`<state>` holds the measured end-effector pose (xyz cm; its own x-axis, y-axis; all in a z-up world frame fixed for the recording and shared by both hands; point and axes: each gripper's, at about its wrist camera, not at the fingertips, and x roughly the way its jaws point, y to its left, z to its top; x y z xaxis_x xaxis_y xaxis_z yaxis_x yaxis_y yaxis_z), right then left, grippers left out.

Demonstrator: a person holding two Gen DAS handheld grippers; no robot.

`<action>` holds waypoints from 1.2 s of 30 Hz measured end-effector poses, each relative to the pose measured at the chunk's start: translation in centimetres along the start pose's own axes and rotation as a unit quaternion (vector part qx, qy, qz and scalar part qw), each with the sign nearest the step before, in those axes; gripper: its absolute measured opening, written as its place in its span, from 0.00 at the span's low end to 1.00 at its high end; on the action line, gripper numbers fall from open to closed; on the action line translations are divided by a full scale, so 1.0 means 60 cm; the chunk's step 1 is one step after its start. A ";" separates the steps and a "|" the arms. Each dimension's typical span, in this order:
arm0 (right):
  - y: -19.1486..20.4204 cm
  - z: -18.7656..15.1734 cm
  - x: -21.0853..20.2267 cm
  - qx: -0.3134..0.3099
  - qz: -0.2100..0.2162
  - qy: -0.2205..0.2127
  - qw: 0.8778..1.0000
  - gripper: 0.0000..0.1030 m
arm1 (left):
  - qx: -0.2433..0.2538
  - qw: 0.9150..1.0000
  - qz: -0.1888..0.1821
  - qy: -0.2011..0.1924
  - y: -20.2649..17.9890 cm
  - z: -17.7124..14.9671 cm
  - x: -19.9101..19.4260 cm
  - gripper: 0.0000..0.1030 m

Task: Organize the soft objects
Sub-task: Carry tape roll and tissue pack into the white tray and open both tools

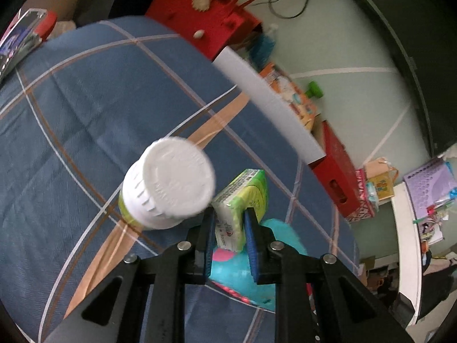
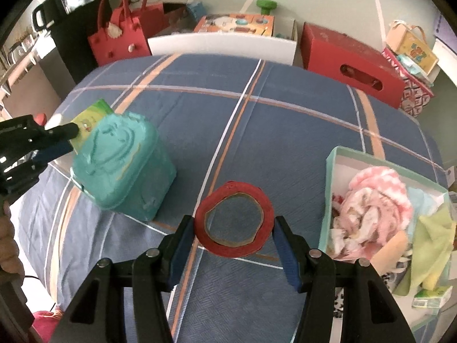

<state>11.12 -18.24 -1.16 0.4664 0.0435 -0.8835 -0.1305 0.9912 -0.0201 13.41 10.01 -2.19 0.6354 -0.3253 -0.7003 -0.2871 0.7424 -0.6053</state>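
My left gripper (image 1: 229, 225) is shut on a small green and white tissue pack (image 1: 242, 197), held above a teal pouch (image 1: 242, 274) on the blue plaid bedspread (image 1: 85, 114). In the right wrist view the left gripper (image 2: 71, 137) holds the pack (image 2: 91, 120) behind the teal pouch (image 2: 122, 165) at the left. My right gripper (image 2: 234, 240) is open, its fingers either side of a red tape roll (image 2: 234, 220) lying flat on the bedspread (image 2: 285, 120). A teal-rimmed box (image 2: 331, 177) at the right holds pink and yellow cloths (image 2: 374, 203).
A white-capped bottle (image 1: 168, 183) stands just left of the left gripper. Beyond the bed's far edge are a white board (image 2: 220, 45), a red handbag (image 2: 120, 37), a red box (image 2: 351, 65) and a toy box (image 2: 237, 24).
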 end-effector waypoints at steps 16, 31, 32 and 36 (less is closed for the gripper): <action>-0.031 0.005 -0.087 0.023 -0.029 -0.060 0.998 0.57 | 0.096 0.993 -0.052 -0.038 -0.104 -0.023 -0.068 0.20; -0.195 -0.033 -0.116 0.146 -0.094 -0.059 0.983 0.57 | 0.205 0.973 -0.093 0.041 -0.207 -0.116 -0.002 0.20; -0.205 -0.037 -0.117 0.153 -0.099 -0.057 0.982 0.57 | 0.213 0.971 -0.094 0.048 -0.214 -0.125 0.003 0.20; -0.247 -0.054 -0.123 0.184 -0.107 -0.055 0.976 0.57 | 0.243 0.962 -0.103 0.076 -0.241 -0.161 0.024 0.20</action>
<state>6.77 -33.63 4.12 0.5414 -0.1767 -0.8220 0.2934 0.9559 -0.0122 11.54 -6.83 1.92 0.5201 -0.5491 -0.6542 0.2255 0.8271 -0.5149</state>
